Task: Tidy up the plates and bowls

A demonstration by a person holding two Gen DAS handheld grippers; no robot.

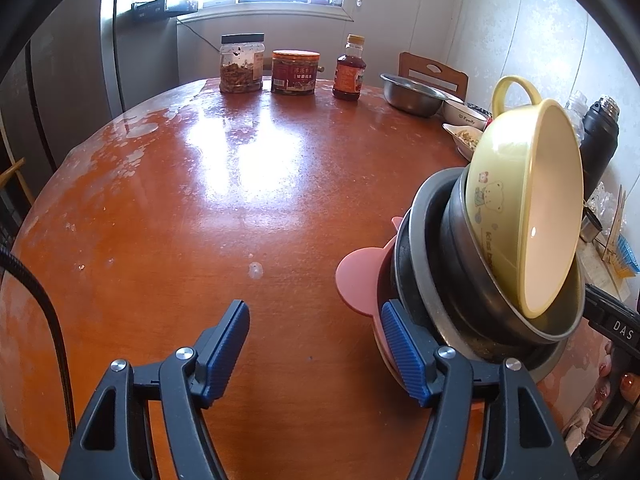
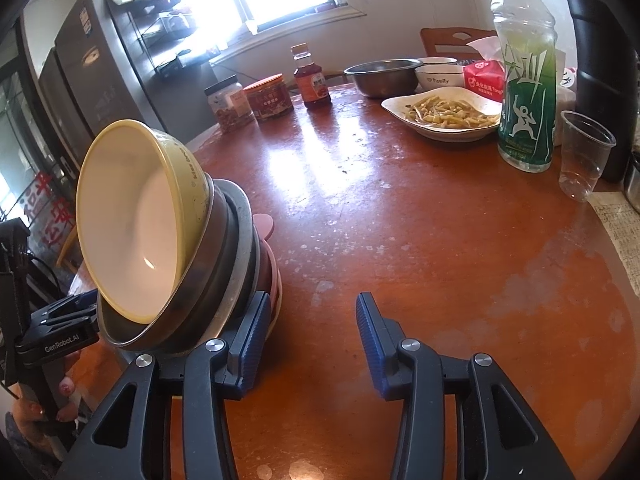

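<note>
both grippers sit released with nothing between their pads, left gripper [image 1: 316, 354] and right gripper [image 2: 312, 340] flanking the bowl stack [image 1: 460, 280] on the table [image 1: 240, 220], stack at three o'clock of the left, nine o'clock of the right, yellow bowl [image 1: 528, 208] tilted on top.

1. Left gripper [image 1: 316, 346]: black skeletal arms with triangular cut-outs, silver round pivot screws, ribbed blue pads [image 1: 226, 344].
2. Right gripper [image 2: 312, 340]: same build; white "DAS" lettering on its body at 3 o'clock in the left view.
3. Black cable [image 1: 48, 320] at 9 o'clock.
</note>
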